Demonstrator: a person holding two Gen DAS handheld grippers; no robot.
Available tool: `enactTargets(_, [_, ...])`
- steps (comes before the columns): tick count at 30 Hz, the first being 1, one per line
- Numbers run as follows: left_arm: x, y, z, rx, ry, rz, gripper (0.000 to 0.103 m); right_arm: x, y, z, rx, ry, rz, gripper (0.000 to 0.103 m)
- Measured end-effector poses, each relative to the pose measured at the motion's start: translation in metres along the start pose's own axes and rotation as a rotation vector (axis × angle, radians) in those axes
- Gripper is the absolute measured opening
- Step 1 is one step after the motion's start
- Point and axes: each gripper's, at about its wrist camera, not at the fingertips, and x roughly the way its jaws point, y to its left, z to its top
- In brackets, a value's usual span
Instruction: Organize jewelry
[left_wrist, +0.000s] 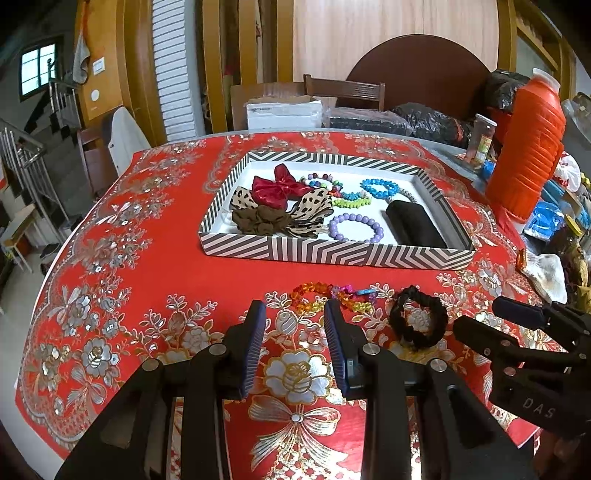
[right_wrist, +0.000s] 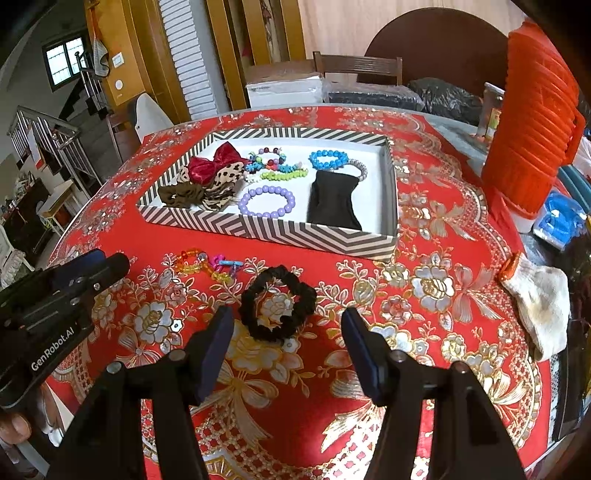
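A striped tray (left_wrist: 332, 254) (right_wrist: 258, 229) on the red floral tablecloth holds bows, several bead bracelets and a black pouch (left_wrist: 413, 225) (right_wrist: 334, 203). In front of it lie a rainbow bead bracelet (left_wrist: 314, 291) (right_wrist: 201, 262) and a black scrunchie (left_wrist: 417, 317) (right_wrist: 277, 302). My left gripper (left_wrist: 295, 310) is open and empty, just short of the rainbow bracelet. My right gripper (right_wrist: 288, 321) is open and empty, its fingers either side of the scrunchie's near edge. Each gripper shows in the other's view (left_wrist: 476, 319) (right_wrist: 94, 264).
An orange ribbed jug (left_wrist: 528, 147) (right_wrist: 532, 122) stands at the right, with a jar, blue plastic items and a white cloth (right_wrist: 543, 302) near the table's right edge. Boxes, black bags and a chair sit behind the table. Stairs are at the far left.
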Motion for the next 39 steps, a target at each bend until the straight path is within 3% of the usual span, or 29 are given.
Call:
enactTargets(18, [0.02, 0.052, -0.007, -0.108, 0.104, -0.094, 0.024, 0.027, -0.03, -0.006, 0.061, 0.063, -0.023, 0.064])
enactTargets(27, [0.05, 0.033, 0.011, -0.102, 0.152, -0.222, 0.024, 0.044, -0.03, 0.004, 0.019, 0.053, -0.004, 0.064])
enactTargets(35, [0.086, 0.018, 0.017, -0.034, 0.227, -0.233, 0.024, 0.061, -0.025, 0.012, -0.038, 0.058, -0.011, 0.062])
enactTargets(39, [0.094, 0.015, 0.016, -0.017, 0.234, -0.237, 0.025, 0.07, -0.022, 0.012, -0.055, 0.062, -0.013, 0.054])
